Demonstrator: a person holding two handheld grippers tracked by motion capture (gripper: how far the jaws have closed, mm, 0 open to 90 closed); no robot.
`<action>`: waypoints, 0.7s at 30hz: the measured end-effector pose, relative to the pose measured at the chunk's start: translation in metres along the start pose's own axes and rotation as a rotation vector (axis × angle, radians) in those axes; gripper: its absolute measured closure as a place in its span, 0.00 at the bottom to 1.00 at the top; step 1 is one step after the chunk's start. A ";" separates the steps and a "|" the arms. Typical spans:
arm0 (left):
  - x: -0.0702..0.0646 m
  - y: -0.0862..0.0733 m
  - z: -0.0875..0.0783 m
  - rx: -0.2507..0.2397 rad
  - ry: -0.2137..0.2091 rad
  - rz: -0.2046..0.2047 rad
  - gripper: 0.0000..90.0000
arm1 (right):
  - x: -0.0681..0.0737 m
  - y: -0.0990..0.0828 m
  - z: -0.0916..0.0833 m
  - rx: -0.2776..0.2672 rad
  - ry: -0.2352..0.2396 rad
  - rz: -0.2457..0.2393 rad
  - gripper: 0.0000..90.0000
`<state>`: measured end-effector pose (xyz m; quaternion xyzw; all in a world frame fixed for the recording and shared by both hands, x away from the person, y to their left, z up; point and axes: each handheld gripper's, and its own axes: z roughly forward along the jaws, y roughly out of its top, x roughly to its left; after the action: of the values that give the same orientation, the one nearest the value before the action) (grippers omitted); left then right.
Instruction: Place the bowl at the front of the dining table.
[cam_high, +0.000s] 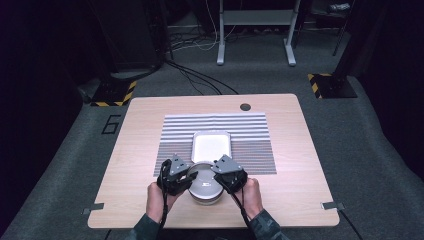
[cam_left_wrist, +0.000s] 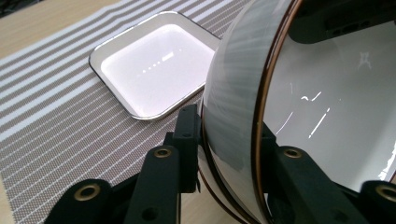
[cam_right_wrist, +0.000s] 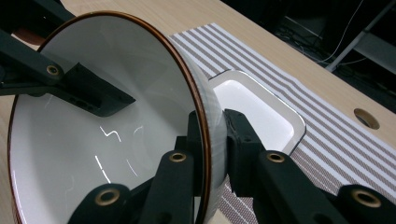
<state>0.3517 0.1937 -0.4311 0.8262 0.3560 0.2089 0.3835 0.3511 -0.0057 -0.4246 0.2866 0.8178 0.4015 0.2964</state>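
Observation:
A white bowl (cam_high: 205, 190) with a brown rim sits near the table's front edge, gripped from both sides. My left gripper (cam_high: 190, 176) is shut on its left rim. In the left gripper view one jaw lies outside the bowl (cam_left_wrist: 327, 93) wall and the other inside, so the left gripper (cam_left_wrist: 231, 140) pinches the rim. My right gripper (cam_high: 218, 175) is shut on the opposite rim. In the right gripper view the right gripper (cam_right_wrist: 211, 135) clamps the bowl (cam_right_wrist: 84, 154) wall, and the other gripper's jaw reaches in at the upper left. The bowl looks tilted.
A white rectangular tray (cam_high: 211, 145) (cam_left_wrist: 154, 65) (cam_right_wrist: 261, 112) lies just beyond the bowl on a striped placemat (cam_high: 250, 130). A cable hole (cam_high: 245, 106) is at the table's far edge. Desk legs and cables stand on the floor behind.

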 end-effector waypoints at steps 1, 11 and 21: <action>0.000 0.001 -0.002 -0.005 0.003 0.005 0.83 | 0.000 0.001 0.000 -0.005 0.000 -0.002 0.91; -0.001 0.012 -0.013 -0.053 0.034 0.027 0.84 | -0.002 0.013 -0.009 -0.059 -0.021 -0.019 0.90; 0.002 0.017 -0.016 -0.081 0.041 0.027 0.85 | -0.004 0.019 -0.012 -0.083 -0.032 -0.027 0.90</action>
<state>0.3507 0.1951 -0.4074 0.8104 0.3437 0.2453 0.4061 0.3500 -0.0047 -0.4022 0.2695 0.7992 0.4266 0.3265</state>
